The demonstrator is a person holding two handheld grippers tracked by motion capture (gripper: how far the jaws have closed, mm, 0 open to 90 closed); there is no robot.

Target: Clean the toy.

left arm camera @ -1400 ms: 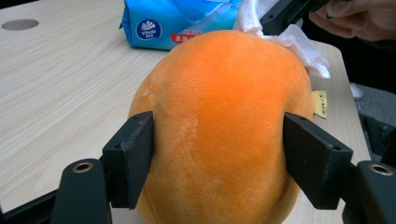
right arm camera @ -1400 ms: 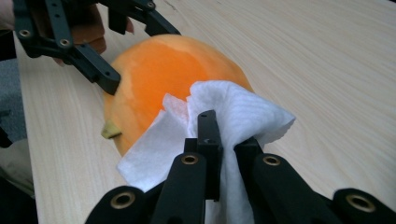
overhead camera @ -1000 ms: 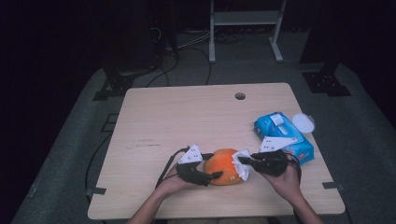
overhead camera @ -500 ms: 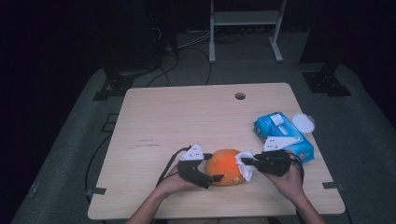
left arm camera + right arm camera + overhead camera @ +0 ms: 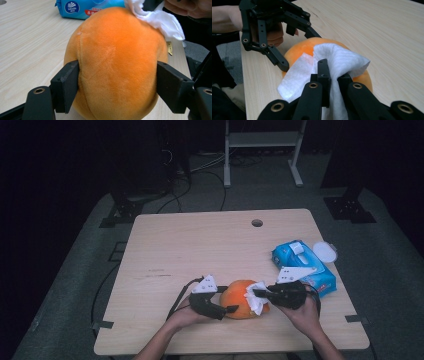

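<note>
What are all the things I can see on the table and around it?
Plush toy: one, orange, near front edge of table, between the two grippers.
Wipe: one, white, draped on the toy.
Wipes pack: one, blue, right side of table.
Lid: one, white, round, behind the pack.
Table: one, light wood, small hole near far edge.
Stand: one, white, on the floor behind.
Left gripper: black, fingers pressed on the toy's sides.
Right gripper: black, fingers pinching the wipe.
Hands: two, at the bottom.

High view looks down from above; both gripper views sit close, facing each other, apparently sharing the orange plush toy (image 5: pixel 241 299).
</note>
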